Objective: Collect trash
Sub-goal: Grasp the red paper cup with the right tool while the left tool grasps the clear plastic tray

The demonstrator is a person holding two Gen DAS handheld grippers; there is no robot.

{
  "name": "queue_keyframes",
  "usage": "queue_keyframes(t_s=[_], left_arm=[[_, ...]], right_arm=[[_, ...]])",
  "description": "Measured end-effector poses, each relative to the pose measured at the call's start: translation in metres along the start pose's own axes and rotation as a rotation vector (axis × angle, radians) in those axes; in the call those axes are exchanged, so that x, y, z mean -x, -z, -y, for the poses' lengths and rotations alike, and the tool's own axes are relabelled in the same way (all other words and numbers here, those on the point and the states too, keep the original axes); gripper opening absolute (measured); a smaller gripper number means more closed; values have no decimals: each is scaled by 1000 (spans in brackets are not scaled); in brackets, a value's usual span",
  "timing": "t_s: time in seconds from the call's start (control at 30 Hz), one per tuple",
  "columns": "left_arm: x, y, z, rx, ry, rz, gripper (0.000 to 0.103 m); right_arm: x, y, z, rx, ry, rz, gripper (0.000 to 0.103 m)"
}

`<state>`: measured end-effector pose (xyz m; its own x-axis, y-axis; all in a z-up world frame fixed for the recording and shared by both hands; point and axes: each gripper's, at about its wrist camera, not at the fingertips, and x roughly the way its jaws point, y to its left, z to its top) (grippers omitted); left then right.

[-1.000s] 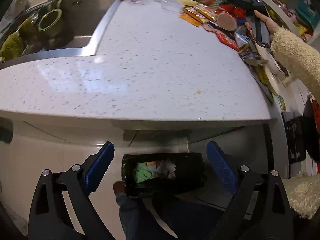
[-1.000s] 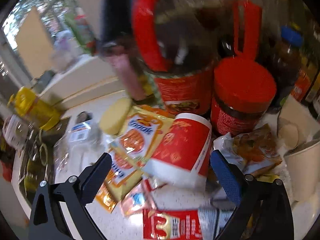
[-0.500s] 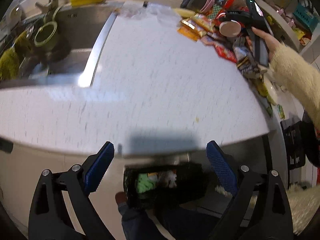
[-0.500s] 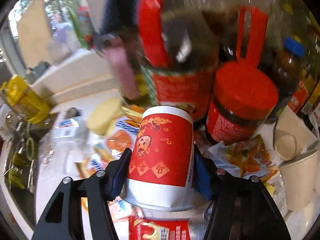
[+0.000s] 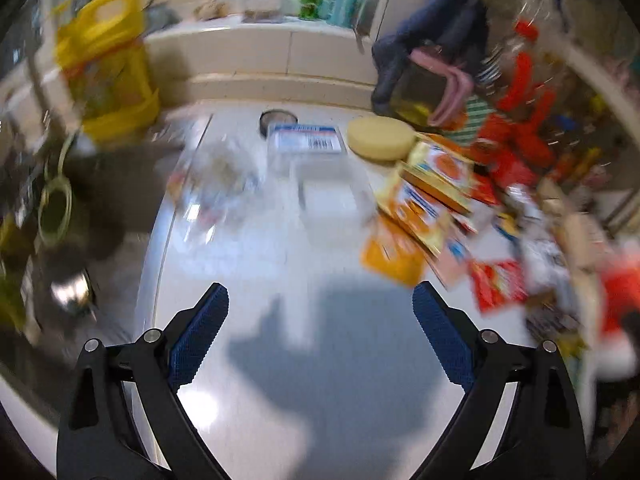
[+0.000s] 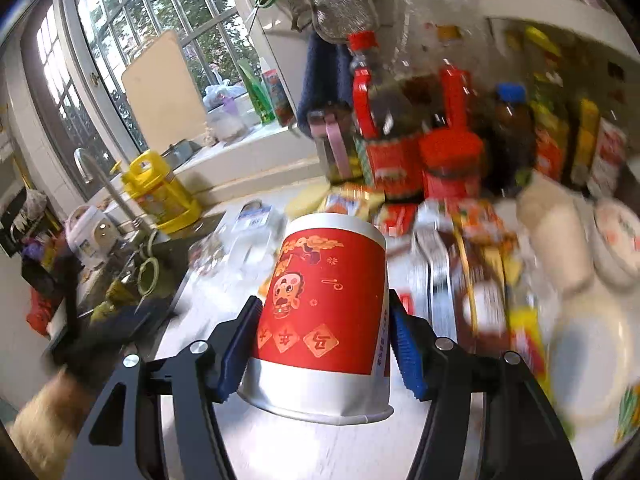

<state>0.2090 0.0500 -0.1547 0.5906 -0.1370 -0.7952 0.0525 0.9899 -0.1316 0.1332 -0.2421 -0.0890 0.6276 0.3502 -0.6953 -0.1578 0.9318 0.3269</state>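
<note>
Right wrist: claw (image 6: 322, 344) tilted downward, clamped around red paper cup (image 6: 324, 308).

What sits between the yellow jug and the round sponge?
In the left view, crumpled clear wrapping and a clear plastic box lie between the yellow jug and sponge.

Yellow jug (image 5: 108, 64); sauce bottles (image 6: 394, 128)

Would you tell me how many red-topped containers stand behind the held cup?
2: a tall bottle with a red cap at the back, and a red-lidded jar just right of it. Blur may hide others.
</note>
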Motion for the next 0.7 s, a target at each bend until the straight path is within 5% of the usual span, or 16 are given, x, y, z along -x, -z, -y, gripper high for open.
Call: queue_keyframes(t_s=[0.27, 0.5, 0.63, 0.7], left_arm=[[-77, -61, 17, 5, -53, -83, 91], [-117, -73, 12, 30, -83, -154, 91], [-120, -72, 9, 29, -73, -132, 91], [-116, -71, 9, 17, -27, -107, 71]], right_arm=[[20, 36, 12, -32, 26, -42, 62], [24, 42, 11, -27, 20, -39, 62], [24, 42, 6, -11, 14, -38, 62], [23, 42, 4, 0, 14, -42, 62]])
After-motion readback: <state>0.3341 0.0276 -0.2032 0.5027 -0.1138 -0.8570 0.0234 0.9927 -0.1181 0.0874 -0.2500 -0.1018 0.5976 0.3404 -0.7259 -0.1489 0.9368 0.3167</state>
